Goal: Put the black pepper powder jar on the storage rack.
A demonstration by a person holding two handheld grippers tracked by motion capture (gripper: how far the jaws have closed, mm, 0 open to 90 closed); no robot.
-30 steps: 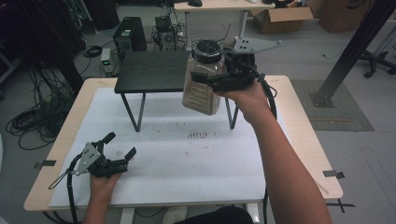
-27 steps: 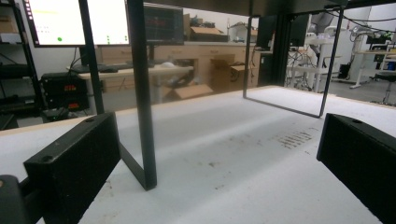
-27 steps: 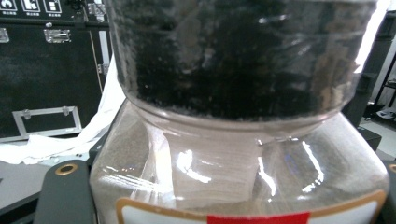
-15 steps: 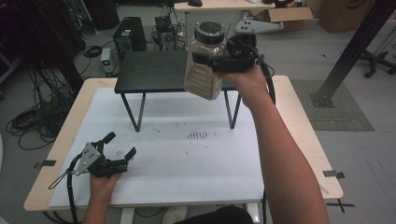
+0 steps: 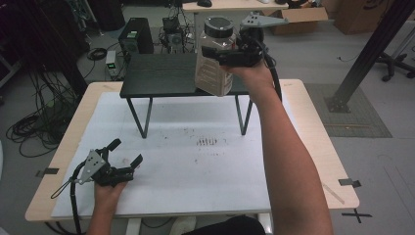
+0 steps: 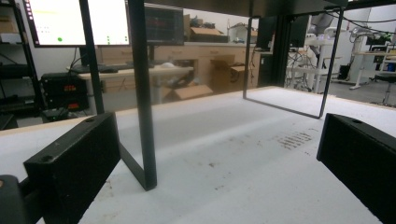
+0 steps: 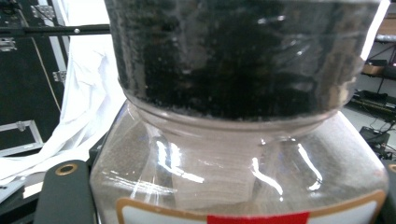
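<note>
A cluttered lab surrounds a white-topped table (image 5: 195, 161) carrying a low black stand (image 5: 166, 76). At the near left edge the left gripper (image 5: 125, 152) rests on the table, jaws spread and empty, apparently parked out of the way. To the right, the right gripper (image 5: 221, 55) pinches a clear jar (image 5: 214, 73) by its neck, under the black lid (image 5: 219, 24), holding it upright in the air over the stand's right end, probably so nothing spills.

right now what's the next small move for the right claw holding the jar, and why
Probably carry the jar a little farther over the black stand and lower it. The right claw grips it just under the lid, held in the air above the stand's right end.
</note>
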